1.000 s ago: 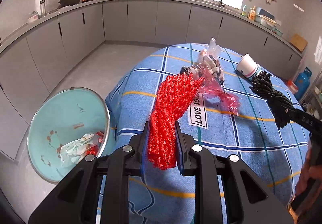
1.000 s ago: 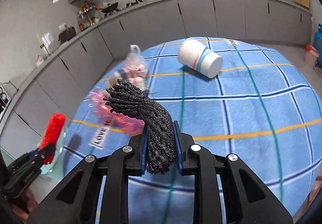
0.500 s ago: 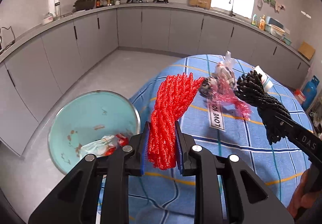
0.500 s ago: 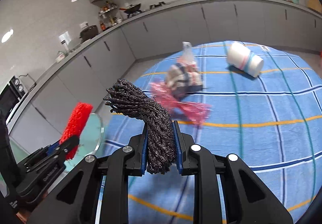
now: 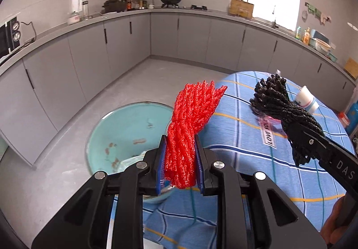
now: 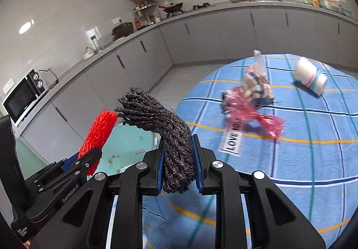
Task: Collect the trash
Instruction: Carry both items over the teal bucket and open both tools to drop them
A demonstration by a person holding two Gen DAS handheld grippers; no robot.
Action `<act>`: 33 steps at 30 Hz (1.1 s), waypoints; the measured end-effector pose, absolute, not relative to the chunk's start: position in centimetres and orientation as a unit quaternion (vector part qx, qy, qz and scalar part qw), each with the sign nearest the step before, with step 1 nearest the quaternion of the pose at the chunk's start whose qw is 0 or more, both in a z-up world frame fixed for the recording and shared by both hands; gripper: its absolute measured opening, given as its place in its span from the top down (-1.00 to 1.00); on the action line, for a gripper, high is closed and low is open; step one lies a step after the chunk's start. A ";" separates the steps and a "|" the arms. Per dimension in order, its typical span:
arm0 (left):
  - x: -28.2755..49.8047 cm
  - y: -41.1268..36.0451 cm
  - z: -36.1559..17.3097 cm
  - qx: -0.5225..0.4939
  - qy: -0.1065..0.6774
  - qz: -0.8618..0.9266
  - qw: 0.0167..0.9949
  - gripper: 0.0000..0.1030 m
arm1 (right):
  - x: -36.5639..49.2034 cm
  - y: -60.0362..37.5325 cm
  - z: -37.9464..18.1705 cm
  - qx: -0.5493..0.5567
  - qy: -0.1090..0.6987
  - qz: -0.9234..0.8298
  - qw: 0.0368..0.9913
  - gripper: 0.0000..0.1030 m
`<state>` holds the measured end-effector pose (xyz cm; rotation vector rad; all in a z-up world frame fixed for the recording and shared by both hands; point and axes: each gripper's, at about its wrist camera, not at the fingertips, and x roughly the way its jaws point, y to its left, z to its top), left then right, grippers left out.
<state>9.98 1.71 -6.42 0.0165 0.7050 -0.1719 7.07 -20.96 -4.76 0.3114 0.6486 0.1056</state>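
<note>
Claws [image 5: 180, 166] [image 6: 179, 166] clamp nets [image 5: 190, 123] [image 6: 170, 135] beside bin [image 5: 125, 128].

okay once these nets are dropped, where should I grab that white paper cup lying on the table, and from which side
The white paper cup lies on its side on the blue checked tablecloth, open mouth toward the near right, base away. Probably best to come from above with the tongs spanning its round wall near the striped band, so it cannot roll. Pinching the rim at the mouth may also work, though thin paper could crumple.

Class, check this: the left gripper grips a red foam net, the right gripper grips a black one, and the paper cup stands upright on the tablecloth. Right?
Not quite. The left gripper does grip the red foam net, and the right gripper the black one. But the paper cup lies on its side, as the right wrist view shows.
</note>
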 end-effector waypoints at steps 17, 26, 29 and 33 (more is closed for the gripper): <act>11.0 5.5 -6.6 -0.005 0.348 -0.036 0.937 0.56 | 9.4 -14.8 -4.7 0.128 0.322 0.096 0.933 0.55; 12.5 7.0 -7.4 -0.003 0.355 -0.015 0.935 0.56 | 11.6 -12.0 -5.4 0.122 0.334 0.104 0.929 0.55; 13.1 7.4 -7.8 -0.004 0.360 -0.010 0.933 0.56 | 12.4 -11.4 -5.9 0.121 0.340 0.101 0.927 0.55; 13.9 7.8 -8.2 -0.003 0.365 -0.005 0.931 0.56 | 13.4 -10.9 -6.7 0.124 0.352 0.094 0.923 0.55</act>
